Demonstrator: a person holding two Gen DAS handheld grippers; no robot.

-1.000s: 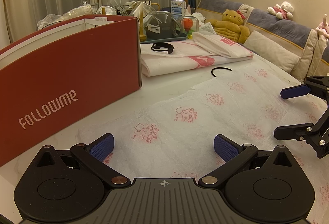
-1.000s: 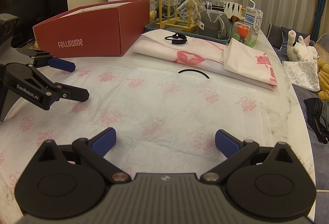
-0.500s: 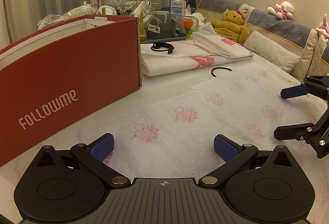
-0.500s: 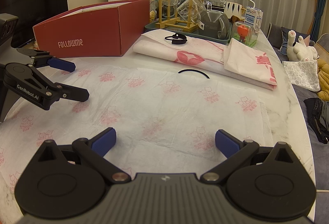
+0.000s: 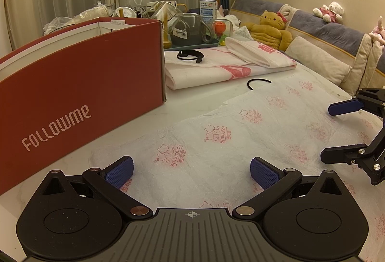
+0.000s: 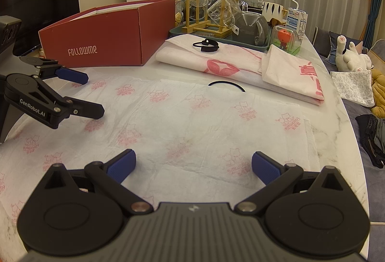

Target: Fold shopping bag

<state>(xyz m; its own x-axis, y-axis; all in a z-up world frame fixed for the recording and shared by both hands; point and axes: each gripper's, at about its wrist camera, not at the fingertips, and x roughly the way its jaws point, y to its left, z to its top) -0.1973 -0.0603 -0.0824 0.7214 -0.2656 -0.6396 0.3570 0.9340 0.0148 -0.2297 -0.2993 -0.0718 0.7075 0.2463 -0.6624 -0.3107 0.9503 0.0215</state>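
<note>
Shopping bag [image 6: 182, 122]: white non-woven, pink cat print, spread flat on the marble-look bench [image 6: 336, 117]. It fills the near and middle bench area in both wrist views. Black handle loop [image 6: 226, 83] shows at the bag's far edge.

Left tongs [image 5: 191, 171]: spread wide, holding nothing, blue pads just above the near-left part of the bag; contact with the fabric cannot be judged from this angle. In the right wrist view they enter from the left edge, jaws apart.

Right tongs [image 6: 193, 165]: spread wide, empty, poised over the near edge of the bag. In the left wrist view they enter from the right, jaws apart.

Red box [image 5: 79, 91] marked FOLLOWME stands on the far-left bench, just beside the bag's left edge. Far of the bag, apart from it, lie folded white bags with red print [image 6: 240, 67], a black strap [image 6: 205, 46] on top. Glassware tray [image 6: 216, 30] sits at the far end.
</note>
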